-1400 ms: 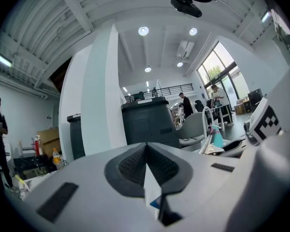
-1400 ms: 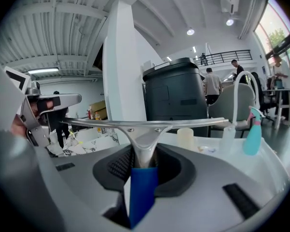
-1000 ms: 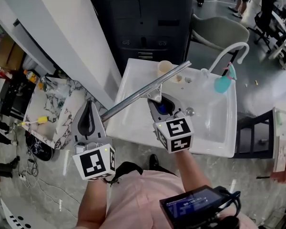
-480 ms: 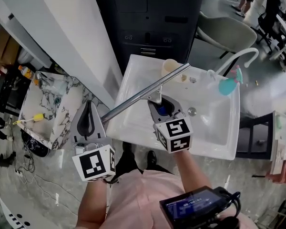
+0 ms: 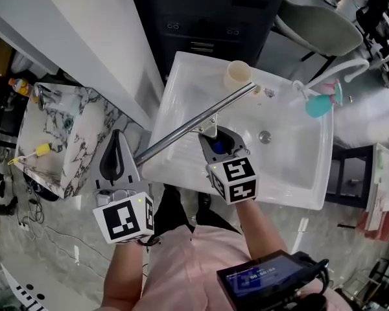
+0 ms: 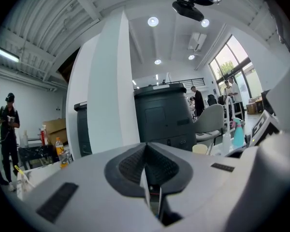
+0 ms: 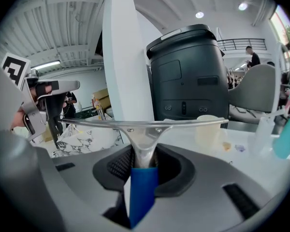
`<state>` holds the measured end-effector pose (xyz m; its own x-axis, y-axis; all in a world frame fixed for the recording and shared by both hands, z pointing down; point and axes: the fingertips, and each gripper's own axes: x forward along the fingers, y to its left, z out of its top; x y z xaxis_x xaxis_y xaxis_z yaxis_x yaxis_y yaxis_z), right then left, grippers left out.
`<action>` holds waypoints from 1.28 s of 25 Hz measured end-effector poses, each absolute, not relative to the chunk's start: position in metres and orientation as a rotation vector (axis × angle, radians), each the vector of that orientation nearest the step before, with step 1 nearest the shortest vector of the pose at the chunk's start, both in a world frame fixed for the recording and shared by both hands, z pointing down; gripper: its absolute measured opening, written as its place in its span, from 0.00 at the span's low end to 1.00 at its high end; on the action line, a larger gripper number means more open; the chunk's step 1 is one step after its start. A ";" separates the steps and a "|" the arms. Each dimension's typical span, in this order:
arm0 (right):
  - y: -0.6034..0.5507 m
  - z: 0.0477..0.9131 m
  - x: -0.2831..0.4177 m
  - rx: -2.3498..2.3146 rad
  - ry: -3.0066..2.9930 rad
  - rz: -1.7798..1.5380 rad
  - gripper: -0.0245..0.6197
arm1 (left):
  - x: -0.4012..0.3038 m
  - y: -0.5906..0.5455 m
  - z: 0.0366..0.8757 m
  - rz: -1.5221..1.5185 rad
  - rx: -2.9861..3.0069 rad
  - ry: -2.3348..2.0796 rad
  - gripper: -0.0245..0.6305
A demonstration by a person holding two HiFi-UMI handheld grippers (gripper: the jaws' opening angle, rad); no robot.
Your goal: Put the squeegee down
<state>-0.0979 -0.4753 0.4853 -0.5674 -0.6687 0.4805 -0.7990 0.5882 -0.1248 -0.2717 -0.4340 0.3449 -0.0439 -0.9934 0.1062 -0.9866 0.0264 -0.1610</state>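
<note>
The squeegee (image 5: 194, 125) has a long metal blade and a blue handle (image 5: 218, 147). My right gripper (image 5: 215, 140) is shut on that handle and holds the blade slanted above the white sink (image 5: 298, 167). In the right gripper view the blade (image 7: 145, 124) lies crosswise just past the jaws, with the blue handle (image 7: 142, 190) pinched between them. My left gripper (image 5: 118, 142) hangs left of the sink over the floor, shut and empty. In the left gripper view its pads (image 6: 135, 166) meet with nothing between them.
A beige cup (image 5: 238, 75), a curved faucet (image 5: 330, 70) and a teal spray bottle (image 5: 321, 102) stand along the sink's far rim. A marble-patterned counter (image 5: 65, 141) lies left. A dark cabinet (image 5: 207, 18) stands behind the sink, a white wall panel (image 5: 84, 37) beside it.
Both grippers have sunk a little, and the squeegee has come down with the right one toward the sink. The grip on the handle is unchanged.
</note>
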 end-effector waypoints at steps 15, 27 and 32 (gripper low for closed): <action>-0.466 0.559 -0.114 1.098 -2.344 0.617 0.20 | -0.285 -0.446 0.399 -0.429 -2.217 2.257 0.05; -0.457 0.602 -0.125 1.023 -2.276 0.678 0.20 | -0.301 -0.452 0.430 -0.476 -2.247 2.299 0.05; -0.460 0.607 -0.129 0.999 -2.263 0.683 0.20 | -0.304 -0.455 0.437 -0.483 -2.262 2.303 0.05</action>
<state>-0.1289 -0.4596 0.6070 -0.5605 -0.4868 0.6700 -0.7761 0.5912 -0.2196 -0.3037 -0.4549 0.4370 -0.0355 -0.9562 0.2906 -0.9924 -0.0005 -0.1229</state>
